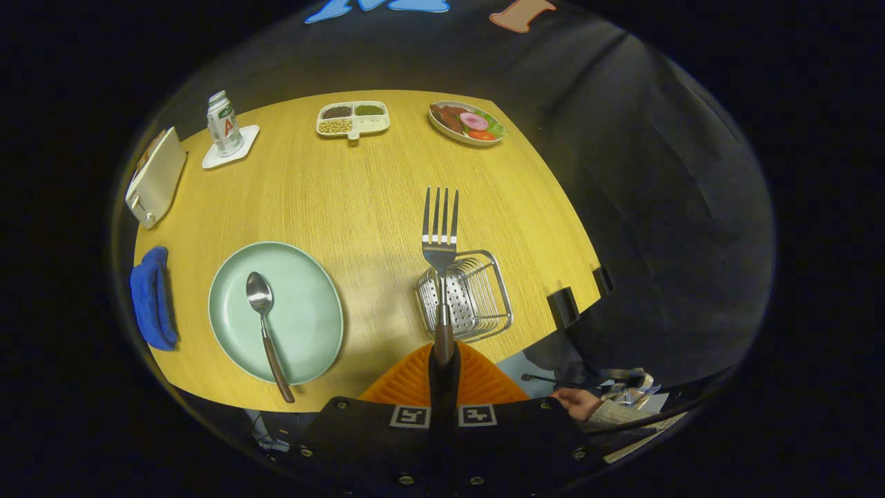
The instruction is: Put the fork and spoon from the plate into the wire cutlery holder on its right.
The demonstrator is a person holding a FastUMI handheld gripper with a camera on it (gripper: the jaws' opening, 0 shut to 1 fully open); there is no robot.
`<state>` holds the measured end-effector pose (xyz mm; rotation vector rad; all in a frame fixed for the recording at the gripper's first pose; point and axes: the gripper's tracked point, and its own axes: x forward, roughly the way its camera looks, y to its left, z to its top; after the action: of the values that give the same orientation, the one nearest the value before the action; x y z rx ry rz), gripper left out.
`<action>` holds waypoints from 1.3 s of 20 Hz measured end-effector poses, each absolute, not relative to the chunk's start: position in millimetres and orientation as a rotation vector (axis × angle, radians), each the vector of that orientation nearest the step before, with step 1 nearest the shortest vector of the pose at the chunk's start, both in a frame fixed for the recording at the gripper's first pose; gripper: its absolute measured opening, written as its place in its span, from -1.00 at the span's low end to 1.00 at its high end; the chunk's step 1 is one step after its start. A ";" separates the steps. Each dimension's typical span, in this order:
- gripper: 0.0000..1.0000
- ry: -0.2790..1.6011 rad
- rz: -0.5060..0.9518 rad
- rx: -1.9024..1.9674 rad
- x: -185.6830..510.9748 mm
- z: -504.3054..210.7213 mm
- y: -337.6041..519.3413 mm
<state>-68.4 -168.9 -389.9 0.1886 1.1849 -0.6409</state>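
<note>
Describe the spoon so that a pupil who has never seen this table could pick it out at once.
Start at the wooden table and find the pale green plate, left of the wire cutlery holder. The spoon lies on it, handle past the rim. Unlike the fork, gripped between the fingers, it has a rounded bowl.

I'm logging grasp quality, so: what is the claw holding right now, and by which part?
The claw is shut on the fork, gripping the lower end of its handle, tines pointing away above the wire cutlery holder.

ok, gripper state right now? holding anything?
Gripper: jaws closed on the fork handle, tines pointing away, above the wire cutlery holder. Spoon lies on the plate.
</note>
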 end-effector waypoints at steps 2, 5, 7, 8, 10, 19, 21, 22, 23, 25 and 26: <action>-0.99 1.201 -0.666 0.221 -77.4 -393.2 -172.2; -0.99 1.242 -0.683 0.264 -91.6 -403.2 -173.0; -0.99 1.272 -0.682 0.300 -98.3 -409.9 -171.4; -0.99 1.288 -0.671 0.325 -99.0 -413.4 -168.7; -0.98 1.302 -0.651 0.374 -98.2 -418.1 -164.6; -0.92 1.325 -0.638 0.406 -95.9 -419.2 -167.8; -0.89 1.314 -0.639 0.405 -92.0 -417.2 -170.3; -0.84 1.308 -0.640 0.404 -89.2 -416.2 -171.8; -0.80 1.300 -0.645 0.394 -88.8 -414.9 -172.8; -0.72 1.289 -0.642 0.374 -84.7 -410.8 -177.0; -0.71 1.280 -0.639 0.372 -82.4 -408.5 -177.8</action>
<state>-82.4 -177.8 -408.5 0.3721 1.2803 -0.6392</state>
